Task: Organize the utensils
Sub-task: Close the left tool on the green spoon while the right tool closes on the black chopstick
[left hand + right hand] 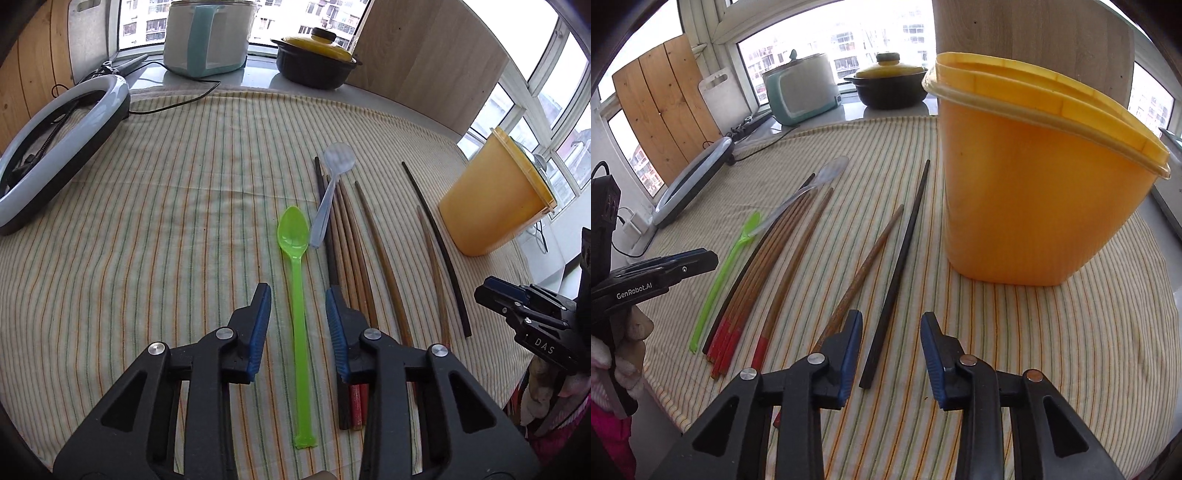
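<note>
Left wrist view: the left gripper (pixel 298 299) hangs with its jaws wide apart on either side of the green spoon (pixel 297 280), which lies flat on the striped cloth (pixel 166 206) with its handle running back between the blue pads, apparently lined up for a pickup. A clear spoon (pixel 330 192) rests just beyond, its handle lying across a bundle of red-tipped chopsticks (pixel 750 280); more single chopsticks lie loose to the right.

From the right wrist, the right gripper (pixel 891 325) is also wide open and holds nothing, poised over the near end of a black chopstick (pixel 897 266). The yellow tub (pixel 1034 192) stands upright close by, probably the container meant to receive the utensils, none of which can be seen in it yet.

Behind the cloth-covered table, a windowsill carries a rice cooker (pixel 207 37) and a yellow-lidded pot (pixel 317 62); a ring light (pixel 55 147) lies at the left edge.
</note>
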Tool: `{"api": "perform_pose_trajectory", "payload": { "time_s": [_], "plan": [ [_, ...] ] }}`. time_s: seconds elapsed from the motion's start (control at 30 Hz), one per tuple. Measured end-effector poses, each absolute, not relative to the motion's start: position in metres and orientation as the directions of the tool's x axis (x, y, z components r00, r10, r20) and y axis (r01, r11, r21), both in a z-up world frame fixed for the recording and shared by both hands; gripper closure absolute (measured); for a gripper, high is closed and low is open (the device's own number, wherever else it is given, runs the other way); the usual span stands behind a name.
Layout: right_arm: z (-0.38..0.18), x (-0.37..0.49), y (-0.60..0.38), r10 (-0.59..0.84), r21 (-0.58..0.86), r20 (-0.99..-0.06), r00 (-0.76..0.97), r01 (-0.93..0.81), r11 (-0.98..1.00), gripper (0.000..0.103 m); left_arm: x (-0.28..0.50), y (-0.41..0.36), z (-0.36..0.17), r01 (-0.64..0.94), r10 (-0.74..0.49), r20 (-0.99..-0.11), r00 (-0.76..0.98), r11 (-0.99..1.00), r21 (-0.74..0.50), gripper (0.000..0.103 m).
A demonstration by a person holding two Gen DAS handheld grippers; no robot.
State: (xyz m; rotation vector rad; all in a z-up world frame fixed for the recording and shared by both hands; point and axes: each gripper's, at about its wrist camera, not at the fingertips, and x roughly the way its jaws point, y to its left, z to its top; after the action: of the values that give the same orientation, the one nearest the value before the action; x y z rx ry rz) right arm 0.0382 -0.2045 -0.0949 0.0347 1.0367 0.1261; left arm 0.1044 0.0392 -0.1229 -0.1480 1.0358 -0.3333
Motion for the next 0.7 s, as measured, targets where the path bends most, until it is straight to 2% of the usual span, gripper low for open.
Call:
{"api": "perform_pose_trajectory", "payload": {
  "time_s": [0.07,0.47,0.7],
  "plan": [
    [-0.1,0.045,-0.203,0.115,0.086,-0.865,0.488,-0.082,0.993,0.079,0.107,0.04,-0.125,0.201,-0.344,-0.821,0.455,0.938,-0.282,0.077],
    [-0.118,0.064,-0.189,0.066,0.015,-0.9,0.431,-0.12,0.993,0.095,0.115,0.035,-0.134,0.223,-0.361,-0.837,0.412,0.93,-0.291,0.087],
    [-0.117,0.058,-0.195,0.083,0.03,-0.907,0.412,-0.135,0.99,0.097,0.122,0.037,-0.142,0.22,-0.358,-0.85,0.387,0.931,-0.292,0.096]
  ]
}}
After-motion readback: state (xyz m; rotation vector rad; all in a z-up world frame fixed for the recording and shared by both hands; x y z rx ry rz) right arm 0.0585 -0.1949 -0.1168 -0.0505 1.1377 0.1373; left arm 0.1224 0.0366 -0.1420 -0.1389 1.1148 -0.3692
